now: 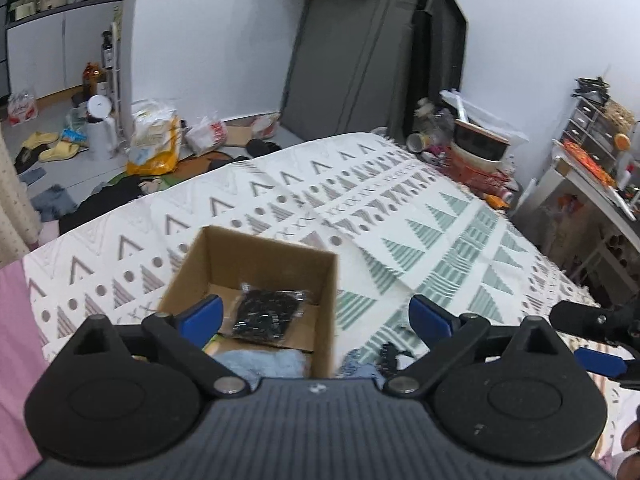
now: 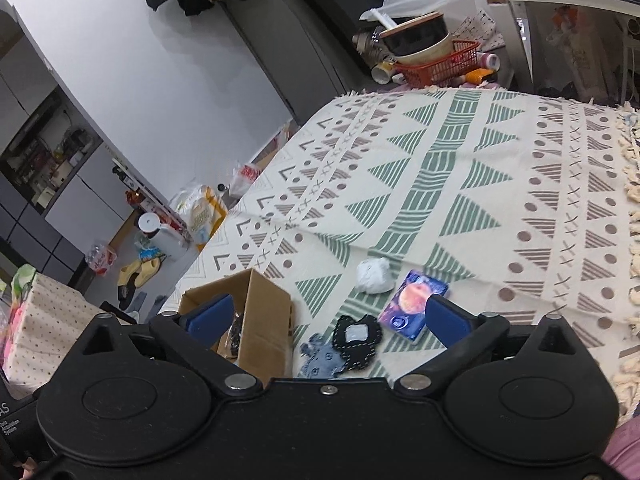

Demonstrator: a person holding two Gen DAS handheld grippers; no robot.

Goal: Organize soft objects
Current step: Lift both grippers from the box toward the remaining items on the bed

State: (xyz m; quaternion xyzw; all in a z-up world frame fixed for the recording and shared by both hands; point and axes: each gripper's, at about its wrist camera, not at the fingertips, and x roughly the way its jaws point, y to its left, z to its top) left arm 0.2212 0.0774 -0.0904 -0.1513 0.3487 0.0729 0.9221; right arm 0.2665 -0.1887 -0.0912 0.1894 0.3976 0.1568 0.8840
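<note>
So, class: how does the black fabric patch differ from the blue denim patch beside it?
The black fabric patch is black with a pale square at its centre; the blue denim patch is faded blue with small dark markings. The black one overlaps the denim one's edge. Both lie flat on the patterned blanket, outside the cardboard box.

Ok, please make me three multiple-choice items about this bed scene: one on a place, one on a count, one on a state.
1. Where is the black packet?
A. inside the cardboard box
B. on the floor
C. in the red basket

2. How many loose things lie on the bedspread beside the box, in the right wrist view?
A. one
B. four
C. seven

3. How is the right gripper?
A. shut on the white ball
B. open, holding nothing
C. shut on the box

Answers: 1 A, the packet lies on the box floor. 2 B, ball, colourful pack, black patch, blue patch. 3 B, its jaws stand wide apart.
</note>
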